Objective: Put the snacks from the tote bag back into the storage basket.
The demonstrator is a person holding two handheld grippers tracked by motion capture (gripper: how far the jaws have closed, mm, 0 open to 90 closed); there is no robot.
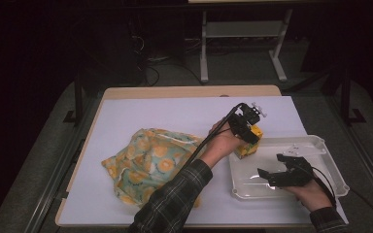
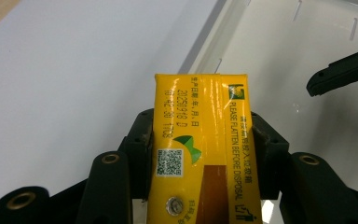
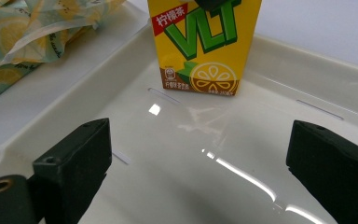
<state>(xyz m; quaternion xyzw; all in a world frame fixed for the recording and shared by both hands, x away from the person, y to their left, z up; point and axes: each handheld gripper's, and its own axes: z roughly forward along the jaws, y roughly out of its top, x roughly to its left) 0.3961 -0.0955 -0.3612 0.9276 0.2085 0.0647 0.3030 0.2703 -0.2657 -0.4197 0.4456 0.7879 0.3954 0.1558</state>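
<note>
White table (image 1: 141,111), dark room around it. My left claw (image 1: 249,133) is clamped on the yellow lemon tea carton (image 2: 200,140), standing it in the white tray (image 1: 330,165) at its 10 o'clock corner. My right claw (image 3: 200,177) hangs wide open over the tray, gripping nothing.

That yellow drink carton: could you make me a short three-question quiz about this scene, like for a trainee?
1. True or false: the left hand-held gripper is shut on the yellow drink carton.
2. The right hand-held gripper hangs over: A) the patterned cloth bag, B) the white tray, C) the floor?
3. What fruit is pictured on the carton's front?

Key: 1 true; 2 B; 3 a lemon slice, seen in the right gripper view.
</note>
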